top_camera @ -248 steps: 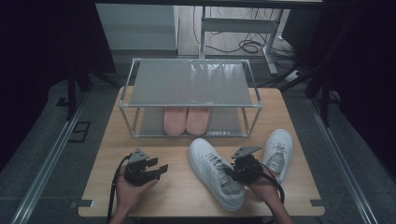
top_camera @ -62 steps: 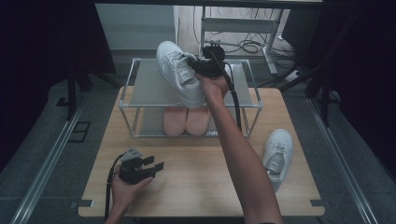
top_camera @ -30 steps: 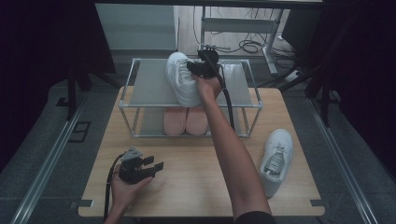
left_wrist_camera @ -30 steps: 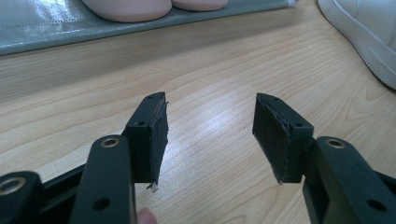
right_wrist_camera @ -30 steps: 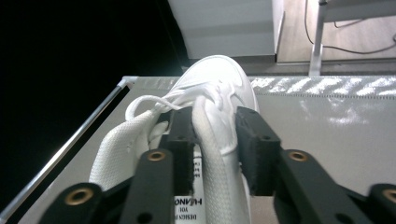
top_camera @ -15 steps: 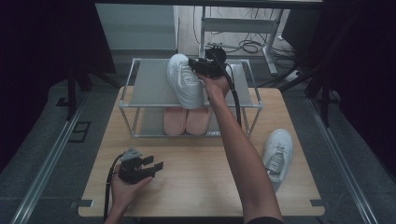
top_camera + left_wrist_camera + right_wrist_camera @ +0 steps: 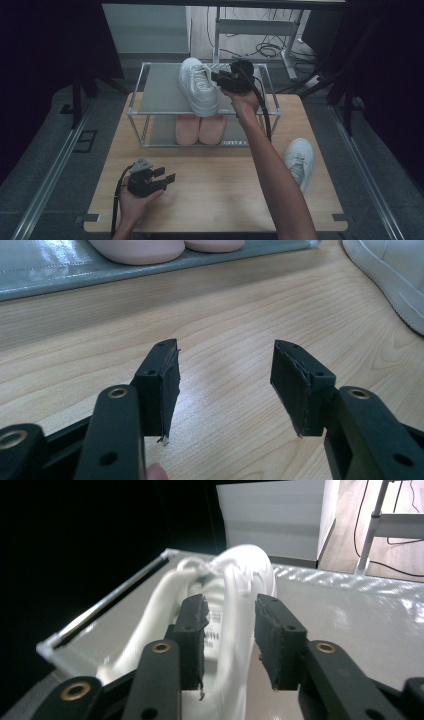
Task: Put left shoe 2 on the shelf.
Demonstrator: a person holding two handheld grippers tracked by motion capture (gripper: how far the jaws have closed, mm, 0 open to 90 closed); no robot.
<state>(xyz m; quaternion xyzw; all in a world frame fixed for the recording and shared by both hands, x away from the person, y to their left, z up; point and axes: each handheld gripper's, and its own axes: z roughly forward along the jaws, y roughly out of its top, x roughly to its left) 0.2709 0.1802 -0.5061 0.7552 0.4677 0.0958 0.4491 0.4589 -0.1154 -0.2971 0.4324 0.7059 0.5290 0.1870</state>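
A white sneaker (image 7: pixel 199 92) lies on the top shelf of a metal rack (image 7: pixel 155 95), toe toward the front. My right gripper (image 7: pixel 220 79) is at its right side, reached in over the rack. In the right gripper view the gripper (image 7: pixel 230 640) has just been closing, and the sneaker's (image 7: pixel 240 575) blurred collar wall is pinched between the pads. My left gripper (image 7: pixel 167 177) rests in a hand near the table's front left. Its jaws stand open (image 7: pixel 222 390) over bare wood with nothing between them.
A second white sneaker (image 7: pixel 299 160) lies on the table at the right, also seen as a white sneaker (image 7: pixel 395 270) ahead of the left jaws. A pair of pink shoes (image 7: pixel 200 129) sits on the rack's lower shelf. The wooden table (image 7: pixel 215 200) has free room in front.
My right gripper has carried the white sneaker from the table up onto the rack's top. Over the last second the shoe settled flat and shifted slightly toward the front. The left gripper stayed put.
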